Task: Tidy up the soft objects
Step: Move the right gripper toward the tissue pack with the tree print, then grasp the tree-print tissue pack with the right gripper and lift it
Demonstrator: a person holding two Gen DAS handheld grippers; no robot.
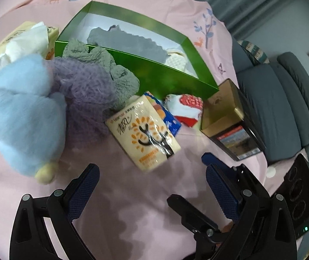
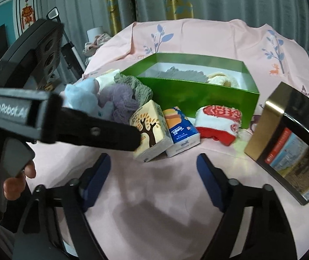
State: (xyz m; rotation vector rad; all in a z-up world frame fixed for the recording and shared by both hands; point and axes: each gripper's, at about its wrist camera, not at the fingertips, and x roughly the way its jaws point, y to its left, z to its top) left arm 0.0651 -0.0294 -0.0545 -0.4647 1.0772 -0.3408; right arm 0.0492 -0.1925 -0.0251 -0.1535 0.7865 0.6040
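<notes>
A green box stands on the pink cloth and holds a grey cloth and a cream knit item. In front of it lie a blue plush toy, a purple mesh puff, a grey-green cloth, a cream tissue pack, a blue tissue pack and a red-and-white cloth. My left gripper is open and empty, just before the cream pack. My right gripper is open and empty.
A black-and-gold tin box stands open at the right. A large opened tissue pack lies behind the plush. The left gripper's body crosses the right wrist view. A grey sofa and a black device lie beyond the table's edge.
</notes>
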